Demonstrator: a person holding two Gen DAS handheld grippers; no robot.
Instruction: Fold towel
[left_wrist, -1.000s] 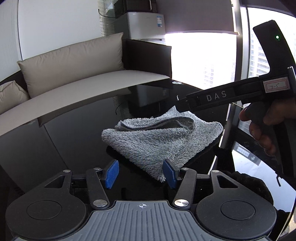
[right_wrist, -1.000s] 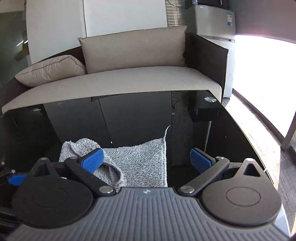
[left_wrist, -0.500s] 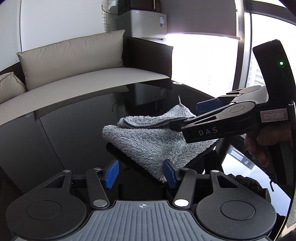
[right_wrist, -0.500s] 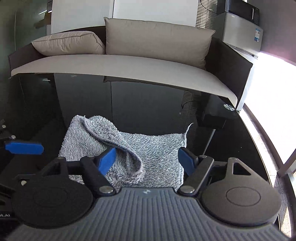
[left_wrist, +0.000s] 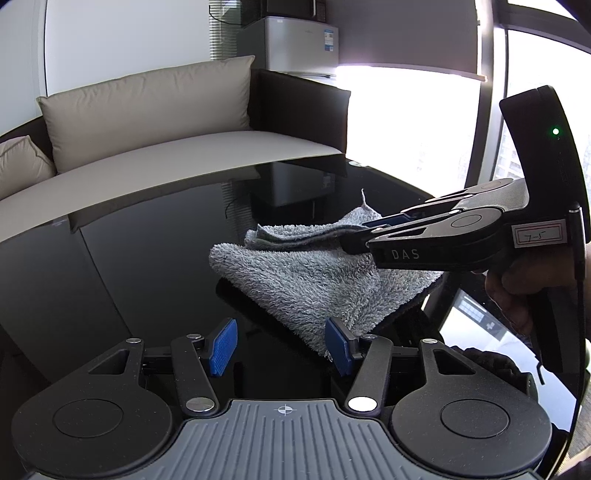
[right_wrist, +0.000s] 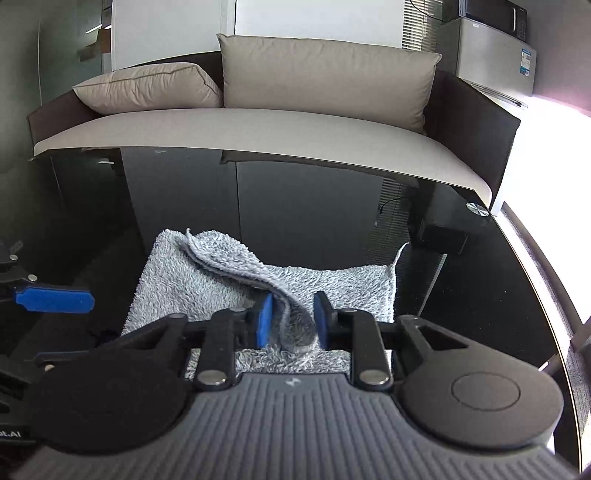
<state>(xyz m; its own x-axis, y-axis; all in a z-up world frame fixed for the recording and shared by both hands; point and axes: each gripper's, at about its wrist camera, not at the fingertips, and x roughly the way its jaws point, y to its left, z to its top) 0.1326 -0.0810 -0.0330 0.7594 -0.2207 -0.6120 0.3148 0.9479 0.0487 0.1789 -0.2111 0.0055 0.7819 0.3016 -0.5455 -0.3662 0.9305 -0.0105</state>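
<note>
I am holding my right gripper (right_wrist: 290, 317) low over the grey towel (right_wrist: 332, 286), which is lying partly folded on the glossy black counter (right_wrist: 314, 221). Its jaws are pinching a raised flap of the towel between the blue pads (right_wrist: 265, 320), the flap rising from the jaws toward the far left corner. The rest of the towel is spreading flat to the left and right beneath them. My left gripper (left_wrist: 280, 345) is waiting at the near side of the towel (left_wrist: 306, 280), jaws spread wide, with the towel's nearest corner just touching its right pad (left_wrist: 338, 347). A beige sofa (right_wrist: 258, 125) is standing beyond the counter.
</note>
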